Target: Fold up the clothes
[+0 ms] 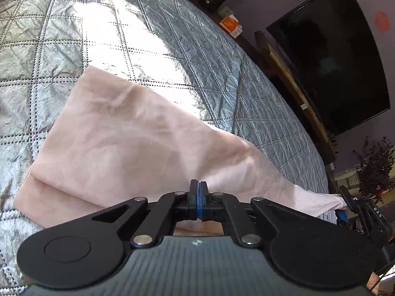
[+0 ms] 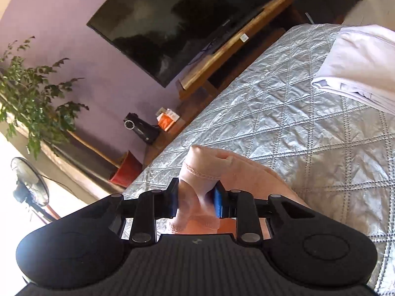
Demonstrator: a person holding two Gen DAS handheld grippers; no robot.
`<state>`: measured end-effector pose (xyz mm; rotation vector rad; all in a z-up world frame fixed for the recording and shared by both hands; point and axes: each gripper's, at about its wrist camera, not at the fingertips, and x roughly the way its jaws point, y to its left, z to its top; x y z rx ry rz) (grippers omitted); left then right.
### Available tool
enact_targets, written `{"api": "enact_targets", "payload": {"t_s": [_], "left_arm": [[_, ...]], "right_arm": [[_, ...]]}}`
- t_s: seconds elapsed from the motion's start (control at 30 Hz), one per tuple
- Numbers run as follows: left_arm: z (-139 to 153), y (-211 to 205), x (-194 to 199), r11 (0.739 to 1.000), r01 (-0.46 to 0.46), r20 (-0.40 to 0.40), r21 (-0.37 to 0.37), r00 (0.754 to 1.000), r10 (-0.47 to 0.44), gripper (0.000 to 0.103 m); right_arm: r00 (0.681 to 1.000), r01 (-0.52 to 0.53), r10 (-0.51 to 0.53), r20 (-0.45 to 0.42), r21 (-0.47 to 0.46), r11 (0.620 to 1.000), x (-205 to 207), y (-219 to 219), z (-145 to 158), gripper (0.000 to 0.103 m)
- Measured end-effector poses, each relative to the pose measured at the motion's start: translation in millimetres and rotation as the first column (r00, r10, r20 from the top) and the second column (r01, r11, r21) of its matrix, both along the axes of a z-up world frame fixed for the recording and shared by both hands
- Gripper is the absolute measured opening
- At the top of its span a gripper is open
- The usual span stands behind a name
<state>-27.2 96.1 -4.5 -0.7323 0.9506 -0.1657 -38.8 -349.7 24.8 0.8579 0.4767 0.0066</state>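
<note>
A pale pink garment (image 1: 128,143) lies spread on the grey quilted bedspread (image 1: 61,49), its near part lifted off the bed. My left gripper (image 1: 198,190) is shut at the near edge, blue pads pressed together with cloth running under them. From there the garment pulls taut rightward to a corner held by my right gripper (image 1: 345,204). In the right wrist view my right gripper (image 2: 196,193) is shut on a bunched, lace-hemmed part of the pink garment (image 2: 205,170), held above the bedspread (image 2: 284,123).
A folded stack of white cloth (image 2: 363,69) rests further along the bed. Beyond the bed's edge stand a dark television (image 2: 177,24) on a wooden stand (image 2: 222,61), a leafy plant (image 2: 29,98), a fan (image 2: 27,182) and a red pot (image 2: 126,170).
</note>
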Motion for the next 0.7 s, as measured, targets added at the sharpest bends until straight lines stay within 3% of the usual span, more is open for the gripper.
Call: {"api": "enact_targets", "payload": {"t_s": [0.07,0.23,0.33,0.43,0.53,0.57,0.6,0.63,0.7], "left_arm": [[-0.3,2.9,-0.3,1.000,-0.003,-0.004,-0.016,1.000,0.003,0.002],[-0.2,5.6,-1.2,1.000,-0.003,-0.010,-0.029,1.000,0.003,0.002],[0.3,7.0,-2.0,0.999,-0.006,-0.012,-0.036,1.000,0.006,0.002],[0.0,9.2,-1.9,0.999,-0.012,-0.016,-0.050,1.000,0.012,0.002],[0.5,9.5,-1.1,0.999,-0.009,-0.011,-0.047,1.000,0.009,0.002],[1.2,8.9,-1.0,0.999,-0.006,-0.007,-0.040,1.000,0.006,0.003],[2.0,8.5,-0.8,1.000,-0.004,-0.004,-0.030,1.000,0.004,0.003],[2.4,9.2,-0.8,1.000,-0.006,-0.003,-0.026,1.000,0.006,0.003],[2.7,11.9,-0.7,1.000,-0.015,-0.004,-0.025,1.000,0.015,0.003]], "right_arm": [[1.000,0.005,-0.006,-0.028,-0.038,0.999,-9.5,-1.6,-2.3,0.034],[0.963,0.090,-0.134,-0.236,-0.189,0.978,-38.1,-10.8,-14.9,0.034],[0.960,0.143,-0.175,-0.217,-0.156,0.977,-50.0,-16.7,-15.5,0.031],[0.972,0.159,-0.164,-0.166,-0.044,0.986,-53.9,-20.3,-20.7,0.028],[0.974,0.154,-0.132,-0.184,0.113,0.982,-50.1,-24.0,-36.6,0.031],[0.970,0.169,-0.144,-0.197,0.116,0.979,-49.7,-23.2,-39.2,0.031],[0.957,0.189,-0.172,-0.236,0.051,0.981,-49.1,-20.6,-37.8,0.030],[0.943,0.188,-0.204,-0.262,-0.083,0.979,-46.2,-14.3,-30.7,0.016],[0.916,0.169,-0.274,-0.293,-0.337,0.926,-41.0,-2.0,-16.3,0.031]]}}
